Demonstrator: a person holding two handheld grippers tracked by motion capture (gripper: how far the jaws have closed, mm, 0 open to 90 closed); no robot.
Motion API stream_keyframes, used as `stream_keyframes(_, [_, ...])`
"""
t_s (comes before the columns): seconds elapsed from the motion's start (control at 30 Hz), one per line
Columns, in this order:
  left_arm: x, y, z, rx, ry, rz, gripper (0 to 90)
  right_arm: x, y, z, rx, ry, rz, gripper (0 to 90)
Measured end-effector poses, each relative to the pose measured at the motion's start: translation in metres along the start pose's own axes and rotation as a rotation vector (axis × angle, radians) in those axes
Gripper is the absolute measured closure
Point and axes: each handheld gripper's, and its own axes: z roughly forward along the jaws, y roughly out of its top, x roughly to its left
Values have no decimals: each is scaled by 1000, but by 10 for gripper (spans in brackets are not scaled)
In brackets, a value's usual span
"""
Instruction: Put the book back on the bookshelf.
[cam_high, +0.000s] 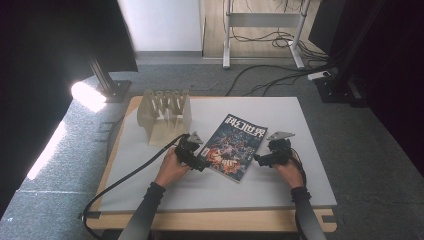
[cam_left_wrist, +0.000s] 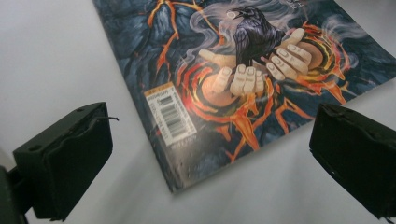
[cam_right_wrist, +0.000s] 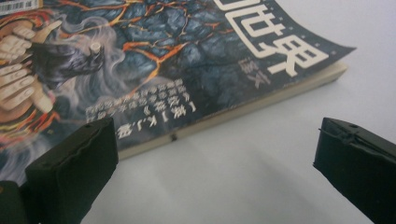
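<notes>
Since the magazine lies flat mid-worktop, long axis slanting away to the right, it sits right between the two: the left hand-held gripper is at its near left corner, the right hand-held gripper just beside its right long edge. Both jaws gape wide, empty (left looks a touch nearer). A wooden rack stands behind.

Magazine between two hand-held grippers, wooden rack nearby
</notes>
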Motion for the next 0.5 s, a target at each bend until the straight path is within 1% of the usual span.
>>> stream_keyframes(0.07, [0, 4, 4, -3, 0, 5, 0, -3, 5, 5, -2, -4, -10, 0])
stream_keyframes(0.13, [1, 5, 6, -3, -3, 2, 0, -5, 7, 7, -5, -6, -12, 0])
stream_keyframes(0.17, [2, 5, 9, 0, -1, 5, 0, -8, 10, 10, -13, -8, -12, 0])
stream_keyframes(0.33, [5, 4, 15, 10, 3, 1, 0, -13, 17, 16, -13, -10, -20, 0])
stream_keyframes(0.37, [6, 3, 17, 12, 4, 0, 0, -17, 21, 19, -14, -12, -24, 0])
stream_keyframes(0.5, [9, 1, 21, 12, 6, -6, 0, -22, 25, 24, -7, -18, -29, 0])
